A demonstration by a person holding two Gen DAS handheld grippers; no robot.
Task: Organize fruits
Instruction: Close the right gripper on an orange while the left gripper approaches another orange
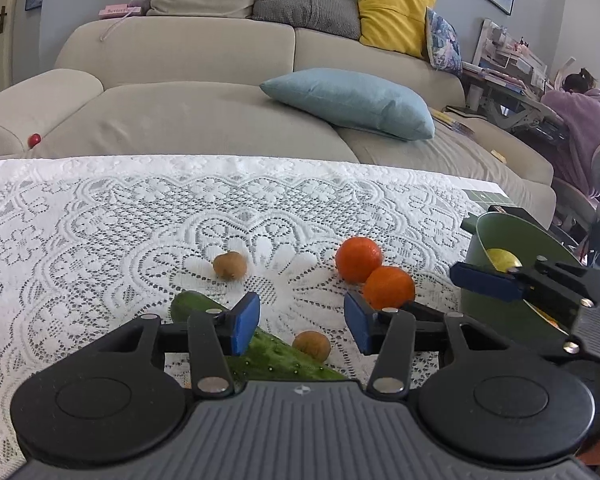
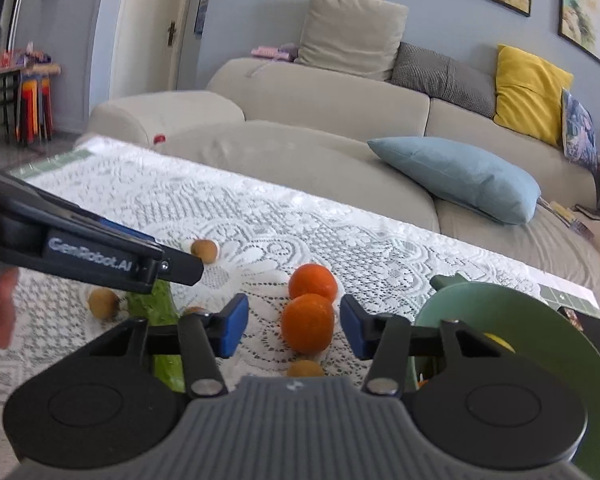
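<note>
Two oranges touching on lace-covered tabletop [image 1: 100, 220]: near orange [image 2: 308, 323], far orange [image 2: 313, 282] behind it. Your right hand-held gripper [image 2: 294, 326] has jaws apart, near orange between pads, not pressed. Your left hand-held gripper [image 1: 302, 326] has jaws apart, above cucumber [image 1: 276, 354] and small brown fruit [image 1: 311, 345]. Green bowl [image 2: 480, 304] at right holds yellow fruit [image 1: 502, 259].

Each gripper is built on a ribbed grey housing flanked by two round black discs. Black link arms, fastened with silver rivets, carry the blue rectangular pads of the left gripper [image 1: 302, 326] and the right gripper [image 2: 294, 330]. White "GenRobot.AI" lettering is printed on the left gripper's black side. A small white emblem is stamped on each housing.
</note>
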